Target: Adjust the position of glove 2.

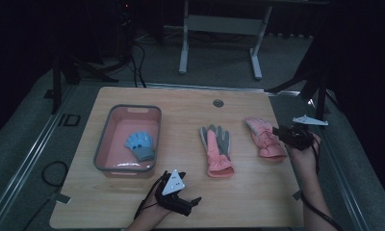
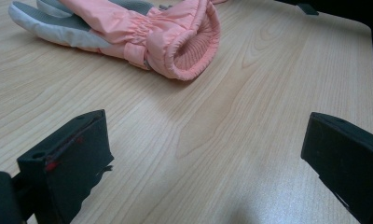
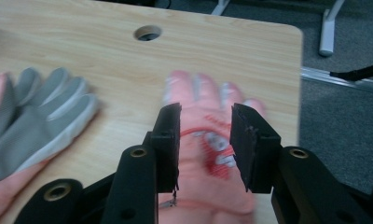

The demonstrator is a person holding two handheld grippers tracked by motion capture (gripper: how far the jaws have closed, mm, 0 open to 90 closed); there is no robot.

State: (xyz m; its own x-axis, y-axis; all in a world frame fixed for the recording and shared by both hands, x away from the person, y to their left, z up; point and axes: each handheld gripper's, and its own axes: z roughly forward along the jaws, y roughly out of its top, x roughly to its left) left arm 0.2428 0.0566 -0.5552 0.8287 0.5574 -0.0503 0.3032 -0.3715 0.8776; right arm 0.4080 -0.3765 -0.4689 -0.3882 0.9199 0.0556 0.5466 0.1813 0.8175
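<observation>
Right gripper view: my right hand-held gripper (image 3: 205, 144) hangs just above the pink padded winter glove with white lettering on its back (image 3: 208, 186), which lies flat near the right edge of the light wooden desk (image 3: 82, 42). The jaws stand partly apart, nothing pinched between them, and the glove's back shows blurred through the gap. Its long axis runs away from me, fingers toward the far edge, cuff nearest the jaws, so I judge a straight drop onto the cuff end is what the grasp turns on.

In the high view that glove (image 1: 265, 138) sits right beside my right hand-held gripper (image 1: 286, 134), well apart from my left hand-held gripper (image 1: 188, 204), so the right hand is plainly the nearer. The left one rests low at the desk's near edge, jaws wide and empty, pointing toward the pink-and-grey padded glove (image 1: 216, 150) in the middle. A small blue knitted glove (image 1: 140, 145) lies in the pink plastic bin with a grey rim (image 1: 114, 115) at left.
</observation>
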